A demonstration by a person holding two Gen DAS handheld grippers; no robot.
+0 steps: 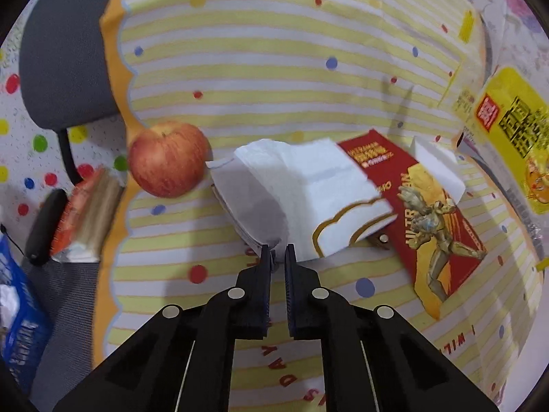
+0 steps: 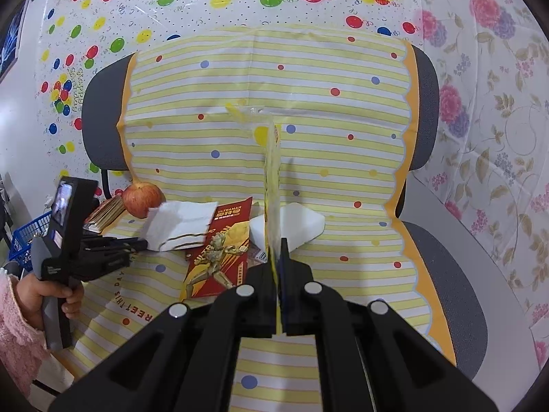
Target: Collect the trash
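My left gripper (image 1: pixel 278 252) is shut on the near edge of a white paper napkin with a gold outline (image 1: pixel 302 185). The right wrist view shows that napkin (image 2: pixel 182 223) at the left gripper's tips (image 2: pixel 144 242), with a hand in a pink sleeve (image 2: pixel 17 312) holding that gripper. My right gripper (image 2: pixel 278 243) is shut on a yellow plastic wrapper (image 2: pixel 272 171), lifted and seen edge-on. The same yellow wrapper (image 1: pixel 514 130) hangs at the right of the left view. A red Ultraman packet (image 1: pixel 429 213) lies partly under the napkin. A second white tissue (image 2: pixel 302 226) sits behind the wrapper.
Everything lies on a yellow-striped dotted sheet (image 2: pixel 308 110) spread over a grey office chair (image 2: pixel 446 274). A red apple (image 1: pixel 168 158) rests left of the napkin. An orange snack packet (image 1: pixel 82 213) and a black object (image 1: pixel 44 226) lie at the seat's left edge, above a blue basket (image 1: pixel 20 309).
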